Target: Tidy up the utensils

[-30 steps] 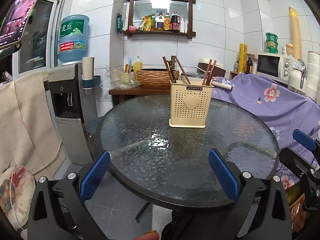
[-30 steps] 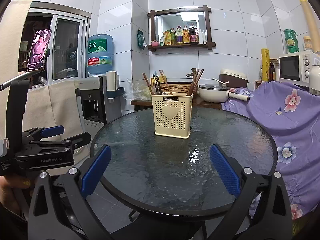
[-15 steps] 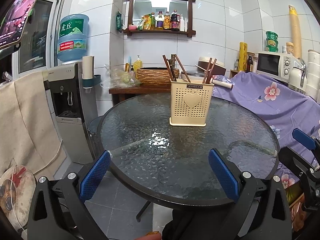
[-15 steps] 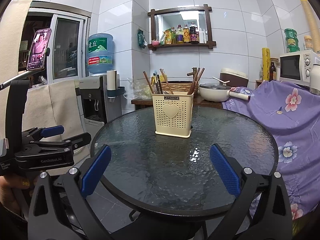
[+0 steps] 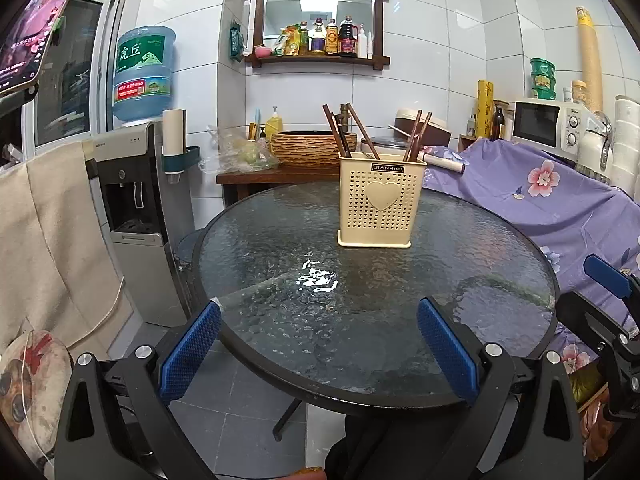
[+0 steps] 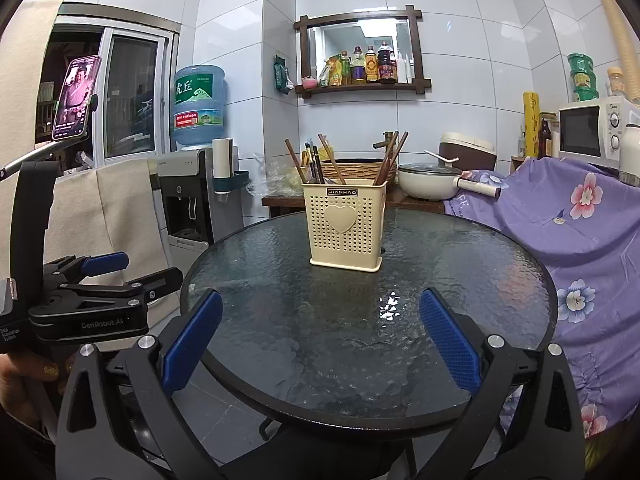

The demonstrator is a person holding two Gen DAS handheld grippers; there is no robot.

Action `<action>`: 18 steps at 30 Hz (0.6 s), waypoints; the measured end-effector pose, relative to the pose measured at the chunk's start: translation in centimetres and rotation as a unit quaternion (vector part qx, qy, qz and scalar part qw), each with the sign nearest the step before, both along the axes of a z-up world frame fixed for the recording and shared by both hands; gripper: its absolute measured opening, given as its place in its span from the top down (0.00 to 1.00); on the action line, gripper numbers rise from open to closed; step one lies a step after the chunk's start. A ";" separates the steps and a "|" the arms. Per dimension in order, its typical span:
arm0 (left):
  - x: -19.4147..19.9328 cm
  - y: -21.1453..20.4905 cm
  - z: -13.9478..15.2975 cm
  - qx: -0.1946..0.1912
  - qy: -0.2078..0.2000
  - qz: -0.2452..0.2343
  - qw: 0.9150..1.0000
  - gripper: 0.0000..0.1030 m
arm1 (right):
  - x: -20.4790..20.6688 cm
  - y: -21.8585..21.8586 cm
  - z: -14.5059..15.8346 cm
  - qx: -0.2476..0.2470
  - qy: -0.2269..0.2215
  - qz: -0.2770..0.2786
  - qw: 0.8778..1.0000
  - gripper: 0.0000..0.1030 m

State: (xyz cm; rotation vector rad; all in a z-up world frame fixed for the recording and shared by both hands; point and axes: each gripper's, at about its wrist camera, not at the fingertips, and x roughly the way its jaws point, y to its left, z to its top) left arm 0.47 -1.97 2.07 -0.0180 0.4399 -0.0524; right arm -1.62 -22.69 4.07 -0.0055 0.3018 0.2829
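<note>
Two risks stand out, as I judge it. First, the cream perforated plastic utensil holder with a heart on its front [image 5: 381,202] is tall and narrow and stands on the slick round textured-glass tabletop [image 5: 280,240], toward its far edge; a sideways knock from a finger reaching for the sticks could slide it or tip it over. Second, the dark wooden chopsticks [image 6: 316,160] lean loosely at different angles in two bunches, one at the holder's left side and one at its right, so pinching one stick may drag its neighbours out or scatter them across the glass.

Neither tool touches anything. On the left gripper [image 5: 320,350] the jaws are spread wide with nothing between the blue ribbed pads [image 5: 188,350], and it hangs over the tabletop's near edge. On the right gripper [image 6: 322,344] the jaws are likewise spread wide and hold nothing, also at the near edge, well apart from the holder.
</note>
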 end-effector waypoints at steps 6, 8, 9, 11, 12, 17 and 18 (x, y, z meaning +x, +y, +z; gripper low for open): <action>0.2 0.0 0.0 0.003 0.004 0.001 1.000 0.06 | 0.1 0.0 0.0 0.001 0.001 -0.001 1.000 0.06; 0.1 -0.1 -0.1 0.007 0.001 0.003 1.000 0.06 | 0.1 -0.1 -0.1 0.002 0.002 -0.001 1.000 0.06; 0.1 -0.2 -0.1 0.009 0.001 0.003 1.000 0.06 | 0.2 0.0 -0.1 0.002 0.002 -0.001 1.000 0.06; 0.0 -0.2 -0.2 0.006 0.000 0.003 1.000 0.06 | 0.2 0.0 -0.1 0.001 0.003 -0.001 1.000 0.06; 0.0 -0.1 -0.1 0.004 -0.001 0.004 1.000 0.06 | 0.2 0.0 -0.1 0.001 0.003 -0.002 1.000 0.06; 0.2 -0.1 -0.2 0.007 0.008 0.007 1.000 0.06 | 0.2 -0.1 -0.1 0.001 0.003 -0.003 1.000 0.06; 0.2 -0.1 -0.3 0.006 0.009 0.006 1.000 0.06 | 0.2 -0.1 -0.2 0.002 0.004 -0.003 1.000 0.06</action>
